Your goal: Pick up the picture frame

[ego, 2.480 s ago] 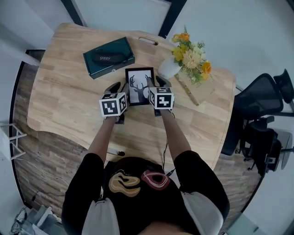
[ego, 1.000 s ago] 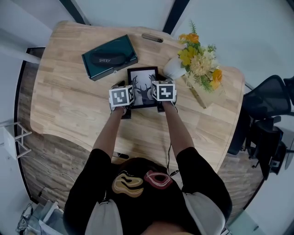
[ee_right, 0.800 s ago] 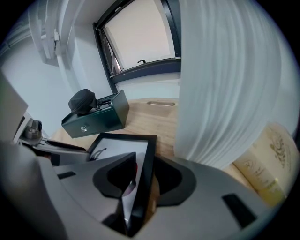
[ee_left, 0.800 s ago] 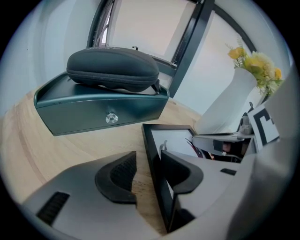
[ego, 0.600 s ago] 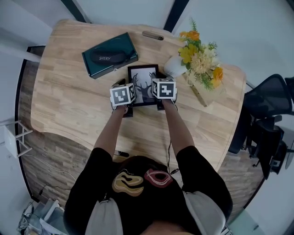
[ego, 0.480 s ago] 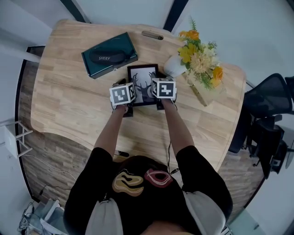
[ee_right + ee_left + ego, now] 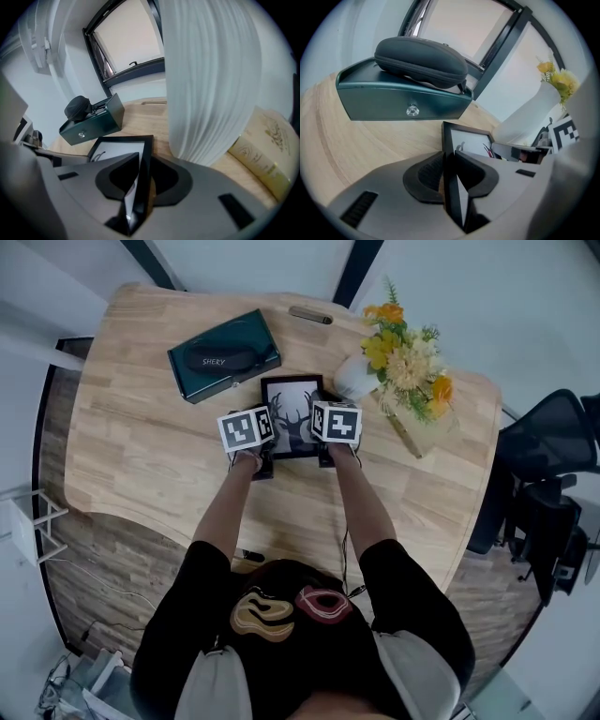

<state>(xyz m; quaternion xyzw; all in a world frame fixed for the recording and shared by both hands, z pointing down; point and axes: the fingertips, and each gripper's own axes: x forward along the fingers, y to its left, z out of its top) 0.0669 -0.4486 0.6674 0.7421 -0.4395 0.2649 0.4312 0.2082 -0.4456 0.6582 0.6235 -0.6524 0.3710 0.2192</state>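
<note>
Head view, left gripper, right gripper, fingers pinching picture frame (closing)

Dark green rectangular box stands far-left of black picture frame; white ribbed vase of yellow flowers crowds its far right corner. Light wooden table lies open left and nearside.

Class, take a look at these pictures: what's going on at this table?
A person holds tongs in each hand and is taking hold of the picture frame lying on the wooden table. The left tongs grip its left edge, the right tongs its right edge. Both pairs of jaws have just been closing and now look clamped on it. It does not look lifted yet. A green box and a white vase of flowers stand nearby.
</note>
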